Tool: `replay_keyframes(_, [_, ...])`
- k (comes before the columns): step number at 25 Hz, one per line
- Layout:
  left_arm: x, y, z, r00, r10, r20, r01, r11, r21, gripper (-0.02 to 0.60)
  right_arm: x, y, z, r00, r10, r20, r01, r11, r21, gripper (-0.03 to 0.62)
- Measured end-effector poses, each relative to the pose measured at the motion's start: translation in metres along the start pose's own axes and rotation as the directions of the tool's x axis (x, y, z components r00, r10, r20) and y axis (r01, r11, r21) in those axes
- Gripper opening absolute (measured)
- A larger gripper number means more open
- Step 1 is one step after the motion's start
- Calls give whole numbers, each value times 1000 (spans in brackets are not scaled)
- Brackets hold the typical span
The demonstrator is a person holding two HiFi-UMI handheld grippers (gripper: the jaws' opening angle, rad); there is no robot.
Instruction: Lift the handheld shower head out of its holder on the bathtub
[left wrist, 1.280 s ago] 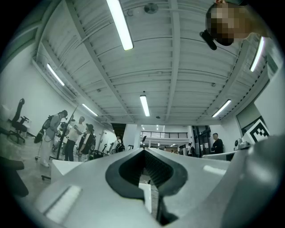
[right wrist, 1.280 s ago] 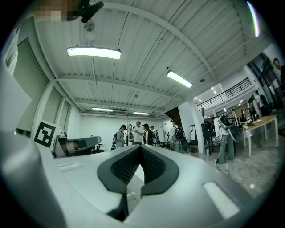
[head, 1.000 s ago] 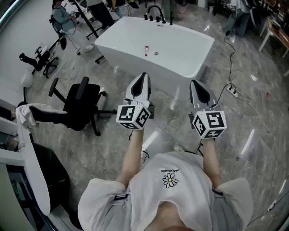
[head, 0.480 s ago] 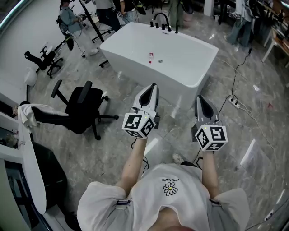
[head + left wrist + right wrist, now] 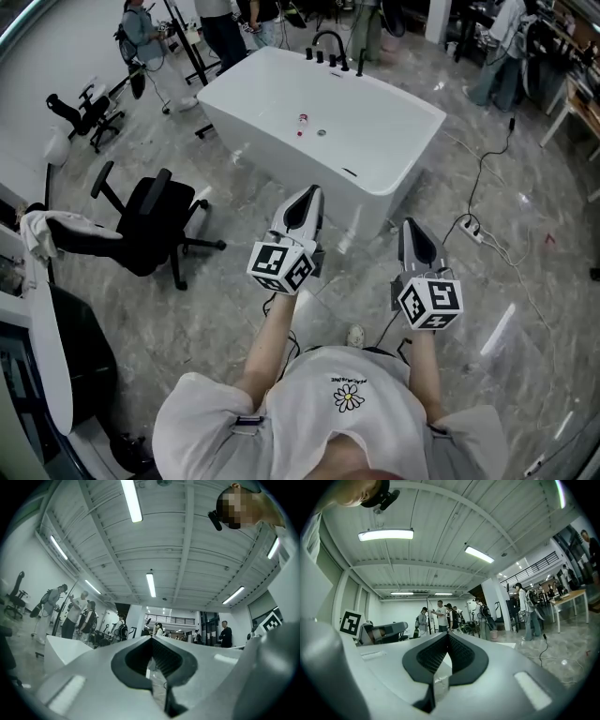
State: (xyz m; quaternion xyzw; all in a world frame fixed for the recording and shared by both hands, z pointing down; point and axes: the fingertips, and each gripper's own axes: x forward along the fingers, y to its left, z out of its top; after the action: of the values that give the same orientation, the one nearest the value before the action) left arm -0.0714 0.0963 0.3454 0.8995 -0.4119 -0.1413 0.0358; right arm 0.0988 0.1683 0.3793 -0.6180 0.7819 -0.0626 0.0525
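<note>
The white bathtub [image 5: 281,141] stands on the floor ahead of me in the head view. At its far end are black tap fittings [image 5: 328,42] and a thin black upright piece [image 5: 360,58] that may be the handheld shower head; it is too small to tell. My left gripper [image 5: 310,194] and right gripper [image 5: 412,227] are held side by side, short of the tub's near wall, both shut with nothing between the jaws. The left gripper view [image 5: 151,639] and the right gripper view [image 5: 448,635] show the jaw tips meeting against ceiling and room.
A small red-and-white bottle [image 5: 302,122] and the drain [image 5: 322,132] lie in the tub. A black office chair [image 5: 150,220] stands to the left. A power strip with cables [image 5: 472,232] lies on the floor to the right. People stand beyond the tub.
The view has shifted as the person moved; more of the tub's near wall shows. Both grippers sit a little lower in the frame and stay shut.
</note>
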Motion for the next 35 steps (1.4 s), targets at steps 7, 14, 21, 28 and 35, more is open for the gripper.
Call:
replay_keyframes(7, [33,-26,-6,1000,11,21,-12,999,33,0,11,-58,12,1000,16,6,-16,1000,23,21])
replay_keyframes(14, [61,17,-18,998,53,31,-53,999,8,0,64,-65,-8,997,58,-45,-56,998,43,21])
replay_keyframes(21, [126,108,-16,997,57,60,-56,998,-16,0,176,-63,-13,994,77,-80,-75,997,22,21])
replay_keyframes(28, [185,181,3,995,-12,97,15,1000,-27,1,286,-48,5,993,92,-68,-91,996,11,21])
replay_keyframes(35, [210,222,10,994,-28,107,28,1000,0,0,333,-28,6,990,106,-88,-113,990,-88,21])
